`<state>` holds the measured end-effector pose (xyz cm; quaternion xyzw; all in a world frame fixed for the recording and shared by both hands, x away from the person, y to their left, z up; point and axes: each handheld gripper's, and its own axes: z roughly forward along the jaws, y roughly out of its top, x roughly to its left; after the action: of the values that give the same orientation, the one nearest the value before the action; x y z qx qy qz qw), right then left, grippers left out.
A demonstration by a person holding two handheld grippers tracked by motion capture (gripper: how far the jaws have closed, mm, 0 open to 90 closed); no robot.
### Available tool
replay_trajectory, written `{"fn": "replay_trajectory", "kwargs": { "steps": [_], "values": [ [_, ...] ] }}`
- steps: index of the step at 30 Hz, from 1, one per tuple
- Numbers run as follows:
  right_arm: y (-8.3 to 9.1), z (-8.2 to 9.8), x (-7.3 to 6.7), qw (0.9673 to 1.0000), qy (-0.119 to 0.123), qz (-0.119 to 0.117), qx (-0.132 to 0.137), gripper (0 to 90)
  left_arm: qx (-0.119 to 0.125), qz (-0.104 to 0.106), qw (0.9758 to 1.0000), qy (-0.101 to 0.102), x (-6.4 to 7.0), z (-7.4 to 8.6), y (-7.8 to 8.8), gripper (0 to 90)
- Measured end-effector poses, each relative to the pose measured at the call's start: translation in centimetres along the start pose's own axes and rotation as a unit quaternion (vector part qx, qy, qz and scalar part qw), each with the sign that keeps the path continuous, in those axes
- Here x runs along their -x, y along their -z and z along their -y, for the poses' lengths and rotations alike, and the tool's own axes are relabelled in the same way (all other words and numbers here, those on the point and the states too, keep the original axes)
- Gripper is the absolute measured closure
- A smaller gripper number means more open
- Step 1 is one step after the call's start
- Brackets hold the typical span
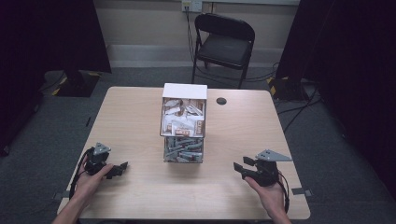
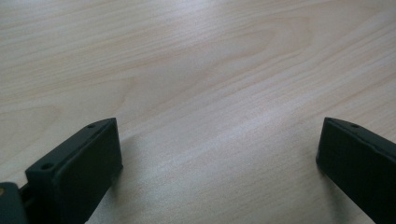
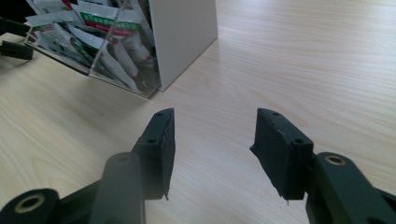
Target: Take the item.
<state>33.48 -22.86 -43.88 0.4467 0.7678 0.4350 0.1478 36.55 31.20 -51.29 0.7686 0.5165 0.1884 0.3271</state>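
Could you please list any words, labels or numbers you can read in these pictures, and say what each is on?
None can be read.
Green and red print on the white sachets in the clear plastic box: blurred.
Brown print on the packets in the upper compartment: too small.

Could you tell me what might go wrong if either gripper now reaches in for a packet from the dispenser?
1. The tall clear two-tier dispenser box stands free mid-table; a sideways push from the open right gripper might slide or tip it.
2. The small paper packets are crammed together at mixed angles, so one pull may drag several out.
3. The open left gripper faces bare light wooden table, so its approach may be poorly aimed.
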Motion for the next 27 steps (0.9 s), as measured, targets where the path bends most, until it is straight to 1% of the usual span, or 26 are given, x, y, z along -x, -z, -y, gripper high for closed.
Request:
{"fn": "replay_trajectory", "kwargs": {
  "steps": [5,6,7,9,13,15,17,20,23,24,27],
  "values": [
    [-0.3,-0.4,-0.7,0.9998,0.009,-0.015,-0.003,50.4,0.0,0.0,1.0,0.0,0.0,0.0,0.0,0.0],
    [-0.3,-0.4,-0.7,0.9998,0.009,-0.015,-0.003,50.4,0.0,0.0,1.0,0.0,0.0,0.0,0.0,0.0],
    [-0.4,-0.7,-1.2,0.9997,0.013,-0.021,-0.002,51.5,0.0,0.0,1.0,0.0,0.0,0.0,0.0,0.0],
    [-0.5,-0.9,-1.5,0.9995,0.016,-0.028,-0.002,52.1,0.0,0.0,1.0,0.0,0.0,0.0,0.0,0.0],
    [-0.8,-1.2,-2.3,0.9988,0.034,-0.035,-0.006,53.6,0.0,0.0,1.0,0.0,0.0,0.0,0.0,0.0],
    [-1.0,-1.4,-2.6,0.9983,0.037,-0.044,-0.006,53.7,0.0,0.0,1.0,0.0,0.0,0.0,0.0,0.0],
    [-1.1,-1.5,-2.8,0.9983,0.038,-0.045,-0.005,53.8,0.0,0.0,1.0,0.0,0.0,0.0,0.0,0.0],
    [-1.4,-2.1,-3.6,0.9972,0.047,-0.057,-0.002,55.1,0.0,0.0,1.0,0.0,0.0,0.0,0.0,0.0],
    [-1.5,-2.3,-3.9,0.9968,0.048,-0.063,0.0,55.7,0.0,0.0,1.0,0.0,0.0,0.0,0.0,0.0],
    [-1.8,-2.6,-4.4,0.9961,0.052,-0.071,0.001,56.9,0.0,0.0,1.0,0.0,0.0,0.0,0.0,0.0],
    [-2.2,-2.9,-5.1,0.9948,0.059,-0.083,0.001,58.0,0.0,0.0,1.0,0.0,0.0,0.0,0.0,0.0]
  ]
}}
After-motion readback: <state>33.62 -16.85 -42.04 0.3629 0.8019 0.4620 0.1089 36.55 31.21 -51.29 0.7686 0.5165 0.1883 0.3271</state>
